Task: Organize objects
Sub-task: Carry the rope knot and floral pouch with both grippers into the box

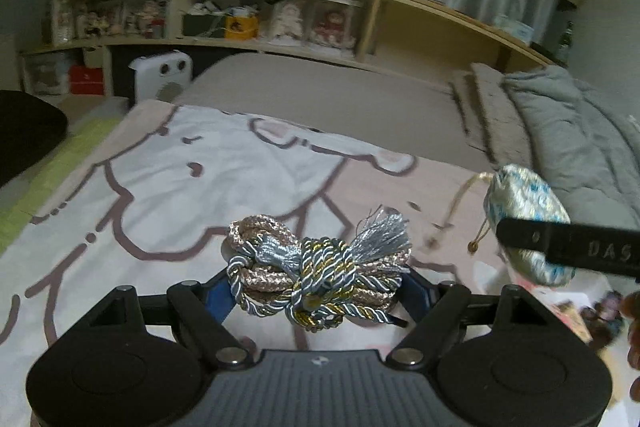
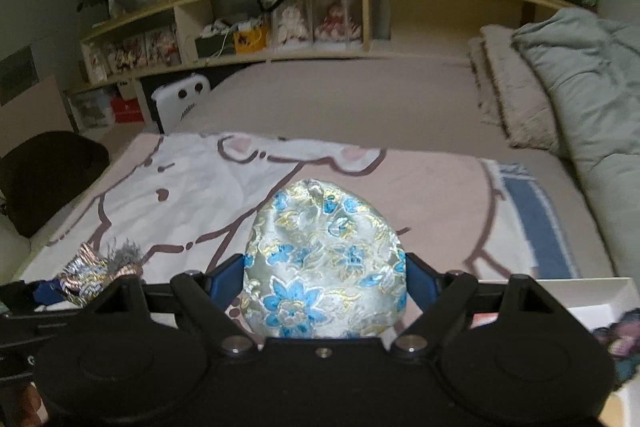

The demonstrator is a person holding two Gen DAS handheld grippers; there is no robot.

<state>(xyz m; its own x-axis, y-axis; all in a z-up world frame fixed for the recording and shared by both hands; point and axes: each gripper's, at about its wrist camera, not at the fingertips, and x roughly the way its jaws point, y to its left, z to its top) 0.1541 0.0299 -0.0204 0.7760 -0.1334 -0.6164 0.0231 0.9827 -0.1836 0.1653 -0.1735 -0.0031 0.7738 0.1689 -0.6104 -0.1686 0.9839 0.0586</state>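
Clamping twisted, tasselled cord bundle (image 1: 316, 275) in left jaws; right jaws grip rounded brocade pouch (image 2: 324, 267).

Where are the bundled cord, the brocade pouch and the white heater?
bundled cord (image 1: 316, 273), left wrist view, central knot.
brocade pouch (image 2: 324, 259), right wrist view, middle of fabric.
white heater (image 1: 162, 81), left wrist view, front panel.

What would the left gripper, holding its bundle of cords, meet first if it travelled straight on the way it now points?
Probably the cartoon-print blanket on the bed: the left gripper, shut on the cord bundle, points slightly downward over it. Nothing else lies in that line. The brocade pouch sits off to the right. Depth is uncertain.
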